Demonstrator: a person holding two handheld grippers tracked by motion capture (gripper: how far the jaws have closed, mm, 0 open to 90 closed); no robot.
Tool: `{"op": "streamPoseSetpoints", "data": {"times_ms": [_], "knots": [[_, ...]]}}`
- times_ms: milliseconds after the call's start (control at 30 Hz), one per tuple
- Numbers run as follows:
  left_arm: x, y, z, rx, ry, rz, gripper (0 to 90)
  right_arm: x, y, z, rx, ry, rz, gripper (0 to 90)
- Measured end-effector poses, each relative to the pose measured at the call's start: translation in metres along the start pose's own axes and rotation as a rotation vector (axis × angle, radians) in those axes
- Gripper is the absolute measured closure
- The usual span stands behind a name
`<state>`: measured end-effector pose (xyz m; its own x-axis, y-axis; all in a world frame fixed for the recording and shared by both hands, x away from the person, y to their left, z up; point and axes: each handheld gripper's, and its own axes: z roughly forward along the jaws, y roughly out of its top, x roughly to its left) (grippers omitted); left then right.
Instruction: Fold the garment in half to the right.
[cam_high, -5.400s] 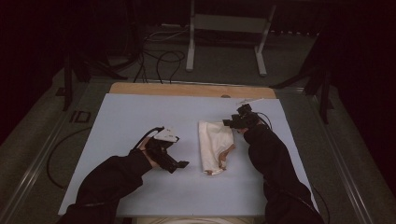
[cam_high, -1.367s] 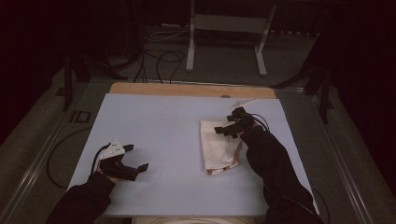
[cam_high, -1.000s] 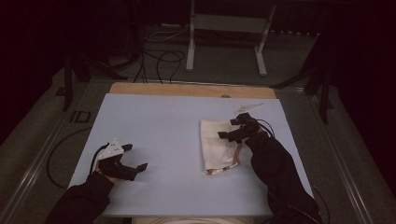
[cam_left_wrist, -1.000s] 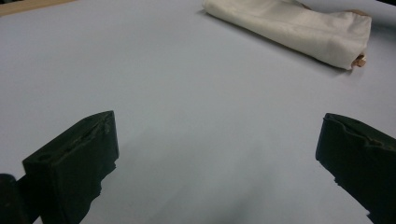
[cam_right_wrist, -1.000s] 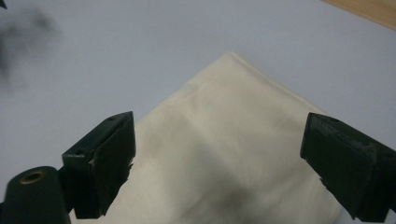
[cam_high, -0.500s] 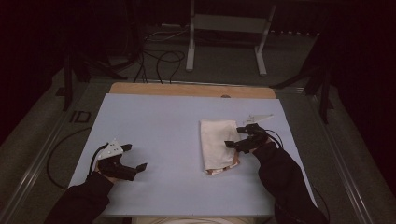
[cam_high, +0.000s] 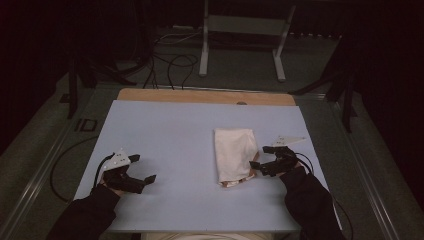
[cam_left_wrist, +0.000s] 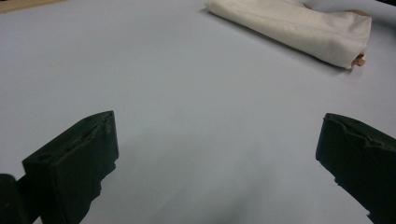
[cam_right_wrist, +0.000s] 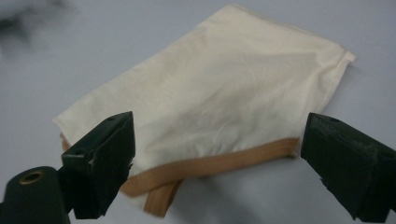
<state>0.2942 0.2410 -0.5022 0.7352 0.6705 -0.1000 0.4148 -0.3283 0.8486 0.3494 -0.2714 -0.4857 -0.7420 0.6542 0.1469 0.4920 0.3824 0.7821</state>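
Moved: my right gripper (cam_high: 266, 160) has slid off the folded cream cloth (cam_high: 233, 153) to its right edge; my left gripper (cam_high: 139, 171) has stayed put.
Right gripper: jaws spread wide, gripping nothing, I see the cloth's tan trim (cam_right_wrist: 210, 163) between them.
Left gripper: jaws wide apart, empty, low over the bare pale-blue table (cam_high: 170, 135).
Cloth: lies flat, right of centre on the table, well apart from my left gripper.

Pale blue table (cam_high: 175, 130) w/ folded cream cloth (cam_high: 233, 150) (tan trim) right of centre.
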Motion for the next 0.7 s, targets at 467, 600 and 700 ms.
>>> {"op": "streamPoseSetpoints", "data": {"times_ms": [467,600,700], "knots": [[-0.001,0.0,-0.001,0.007,-0.003,0.005,0.2,0.013,-0.034,-0.011,-0.001,-0.026,-0.024,10.1],[-0.001,0.0,-0.003,0.002,0.0,0.005,0.2,0.016,-0.042,-0.01,0.018,-0.033,-0.026,10.1],[-0.001,-0.001,-0.003,0.0,-0.001,0.005,0.2,0.019,-0.047,-0.012,0.009,-0.046,-0.014,10.1]]}}
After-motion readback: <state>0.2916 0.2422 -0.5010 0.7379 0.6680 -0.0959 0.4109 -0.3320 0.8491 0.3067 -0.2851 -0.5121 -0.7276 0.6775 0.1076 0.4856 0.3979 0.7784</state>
